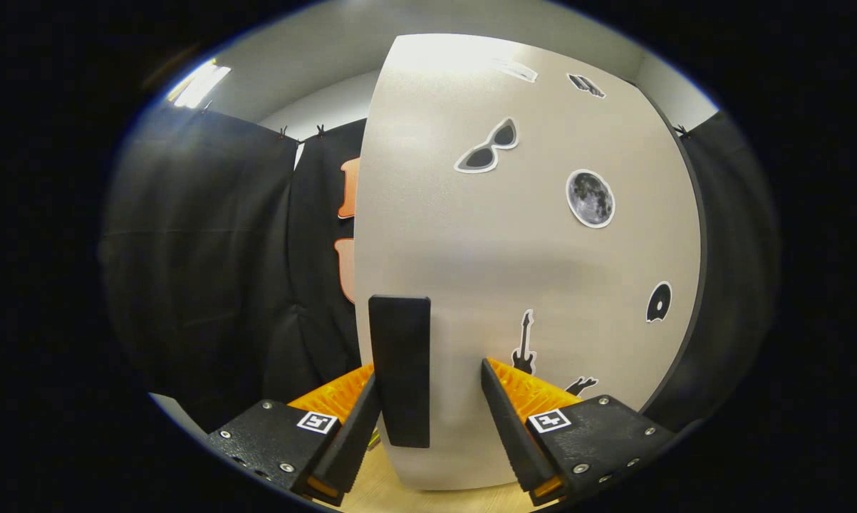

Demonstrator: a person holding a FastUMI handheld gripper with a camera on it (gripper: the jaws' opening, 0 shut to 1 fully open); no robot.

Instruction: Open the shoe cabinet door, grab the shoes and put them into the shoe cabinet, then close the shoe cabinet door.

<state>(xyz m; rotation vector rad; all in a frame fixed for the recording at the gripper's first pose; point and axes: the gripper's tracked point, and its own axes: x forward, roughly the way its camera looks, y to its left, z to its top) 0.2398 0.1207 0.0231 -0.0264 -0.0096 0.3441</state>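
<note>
Pale grey laminate is most of what lies ahead of the claw: the shoe cabinet door (528,271), dotted with stickers, among them a pair of sunglasses (489,147), a moon (590,198), a guitar (524,343) and a small disc (659,302). Near the door's left edge a dark, flat, upright handle (400,370) is fixed to the panel. The gripper (428,417) stands open, its two fingers spread apart with the handle between them; the left finger (353,434) lies right against the handle's left side and seems to touch it, while the right finger (506,427) is clearly apart from it, with bare door showing in the gap. Nothing is clamped.

Whether the door is being opened or pushed shut I cannot tell from this view, since no shoes and no cabinet interior are to be seen. Either way, the sound approach is to centre the handle between the fingers, close until both press on it squarely, and then move the claw along the arc of the hinge, which looks to be on the far right edge, not straight back, so the grip does not slide off. Black cloth (207,271) hangs to the left of the door, and a strip of light wooden floor (392,495) shows beneath the fingers.
</note>
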